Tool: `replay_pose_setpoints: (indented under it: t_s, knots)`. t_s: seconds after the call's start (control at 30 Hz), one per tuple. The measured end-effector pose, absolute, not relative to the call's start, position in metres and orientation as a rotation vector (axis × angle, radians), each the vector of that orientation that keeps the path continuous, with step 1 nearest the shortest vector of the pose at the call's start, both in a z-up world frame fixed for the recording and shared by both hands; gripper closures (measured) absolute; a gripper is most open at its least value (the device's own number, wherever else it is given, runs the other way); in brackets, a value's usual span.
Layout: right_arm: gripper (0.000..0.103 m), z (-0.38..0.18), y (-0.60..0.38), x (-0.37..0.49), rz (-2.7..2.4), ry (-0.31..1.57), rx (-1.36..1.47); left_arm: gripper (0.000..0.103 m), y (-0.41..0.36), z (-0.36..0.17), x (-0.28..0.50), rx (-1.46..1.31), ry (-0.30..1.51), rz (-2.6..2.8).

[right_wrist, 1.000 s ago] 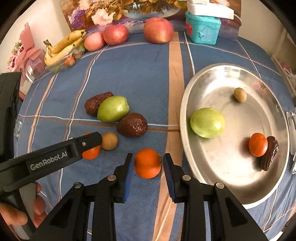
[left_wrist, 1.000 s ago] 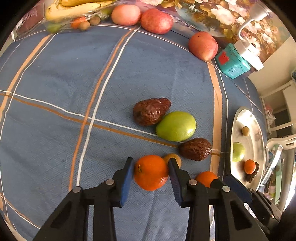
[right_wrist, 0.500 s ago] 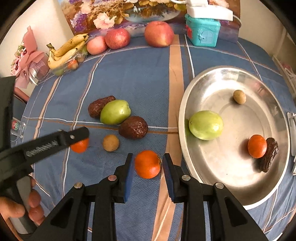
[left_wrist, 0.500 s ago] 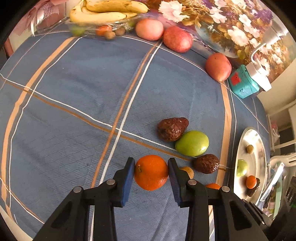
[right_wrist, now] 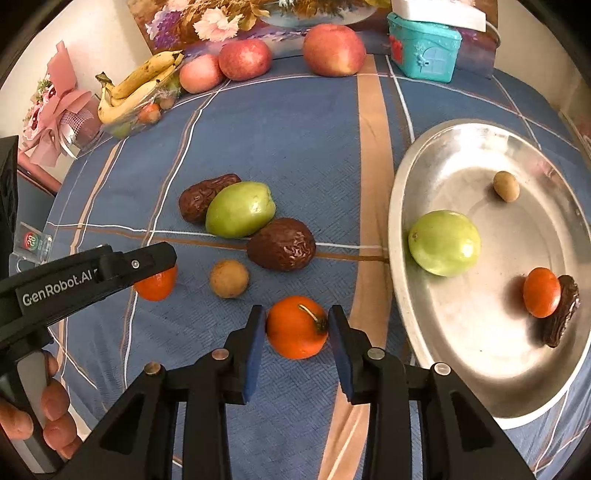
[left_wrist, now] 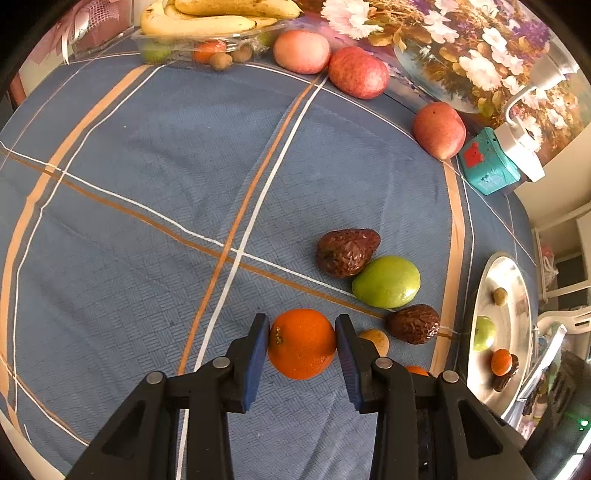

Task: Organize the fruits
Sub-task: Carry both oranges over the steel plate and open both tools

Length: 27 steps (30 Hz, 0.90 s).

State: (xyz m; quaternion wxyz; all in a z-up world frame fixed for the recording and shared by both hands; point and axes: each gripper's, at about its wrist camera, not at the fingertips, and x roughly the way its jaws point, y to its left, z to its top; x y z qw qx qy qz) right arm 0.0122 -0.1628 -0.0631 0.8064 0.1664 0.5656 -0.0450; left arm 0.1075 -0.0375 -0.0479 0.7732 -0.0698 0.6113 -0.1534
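Observation:
My left gripper (left_wrist: 300,343) is shut on an orange (left_wrist: 301,343) and holds it above the blue cloth; it also shows in the right wrist view (right_wrist: 155,284). My right gripper (right_wrist: 297,328) is shut on a second orange (right_wrist: 295,326). On the cloth lie two dark dates (right_wrist: 282,243) (right_wrist: 201,195), a green fruit (right_wrist: 240,208) and a small brown fruit (right_wrist: 229,278). The steel tray (right_wrist: 402,295) at the right holds a green fruit (right_wrist: 443,242), an orange (right_wrist: 541,291), a date (right_wrist: 563,314) and a small brown fruit (right_wrist: 506,186).
Three red apples (right_wrist: 334,50) (right_wrist: 243,59) (right_wrist: 201,74), a clear box with bananas (right_wrist: 136,88), a teal house-shaped box (right_wrist: 423,51) and a flower picture (right_wrist: 229,18) line the far edge. A pink bouquet (right_wrist: 55,114) stands at the left.
My left gripper has risen with its orange and the table looks farther away. My right gripper has closed on its orange and lifted a little.

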Motion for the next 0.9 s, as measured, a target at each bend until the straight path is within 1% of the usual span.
replay_pose_setpoints:
  t_s: [0.13, 0.3, 0.57, 0.77, 0.9]
  knots:
    - [0.065, -0.071, -0.162, 0.014, -0.074, 1.236, 0.378, 0.064, -0.034, -0.046, 0.107, -0.145, 1.322, -0.333]
    - [0.065, -0.069, -0.155, 0.017, -0.067, 1.239, 0.341, 0.064, -0.030, -0.042, 0.107, -0.163, 1.309, -0.331]
    - [0.066, -0.042, -0.162, 0.011, -0.058, 1.145, 0.382, 0.064, -0.036, -0.022, 0.099, -0.175, 1.259, -0.381]
    - [0.066, -0.021, -0.198, -0.008, -0.188, 1.082, 0.412, 0.064, -0.070, -0.009, 0.082, -0.136, 1.245, -0.487]
    - [0.066, -0.019, -0.237, -0.024, -0.368, 1.086, 0.409, 0.064, -0.109, -0.009, 0.064, -0.111, 1.263, -0.618]
